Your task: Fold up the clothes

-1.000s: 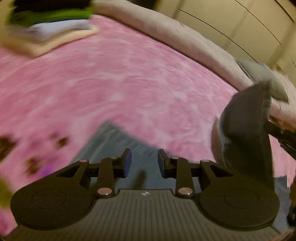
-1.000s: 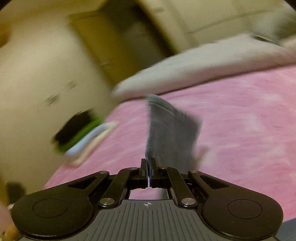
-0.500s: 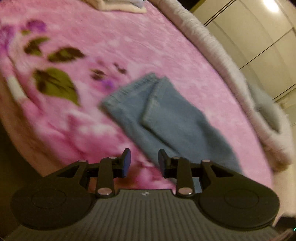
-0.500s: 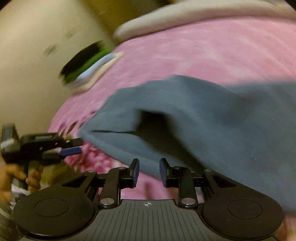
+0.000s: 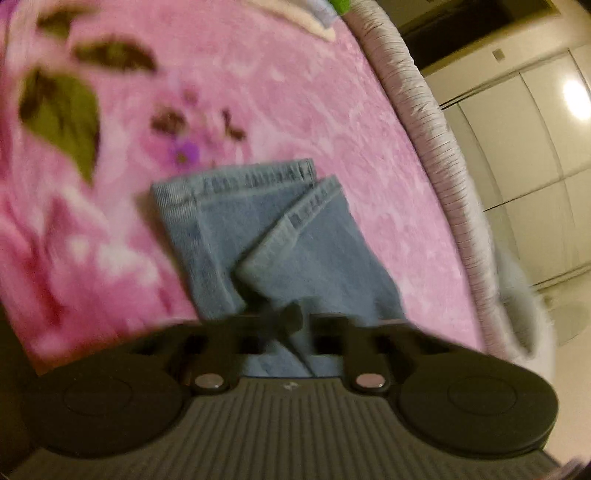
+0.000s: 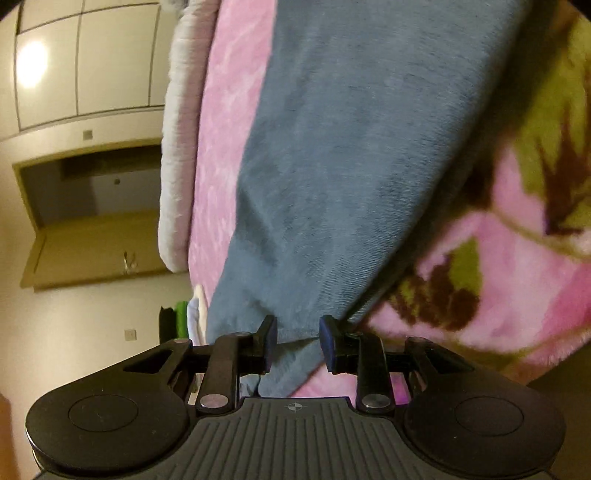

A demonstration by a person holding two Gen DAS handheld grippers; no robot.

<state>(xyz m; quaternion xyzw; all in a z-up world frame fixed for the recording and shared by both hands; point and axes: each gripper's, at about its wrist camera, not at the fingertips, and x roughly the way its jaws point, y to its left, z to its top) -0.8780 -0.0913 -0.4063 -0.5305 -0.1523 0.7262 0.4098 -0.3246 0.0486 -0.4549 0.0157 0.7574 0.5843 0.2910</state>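
A pair of blue jeans [image 5: 280,236], folded over with both hems at the far end, lies flat on the pink flowered blanket [image 5: 258,92]. My left gripper [image 5: 291,319] is at the near end of the jeans. Its fingertips look drawn together on the cloth's fold, though the frame is blurred. In the right wrist view the jeans [image 6: 351,147] fill the middle. My right gripper [image 6: 297,339] is open, and the near edge of the denim lies in the gap between its blue-padded fingers [image 6: 267,339].
A stack of folded clothes [image 5: 321,14] sits at the far end of the bed, also visible as a stack [image 6: 181,317] in the right view. A grey fluffy trim [image 5: 443,166] runs along the bed's side. Cream wardrobe doors [image 5: 535,147] stand beyond it.
A second ago my right gripper held the jeans up; it opened and laid them down. My left gripper moved in to the jeans' near end and its fingers closed together.
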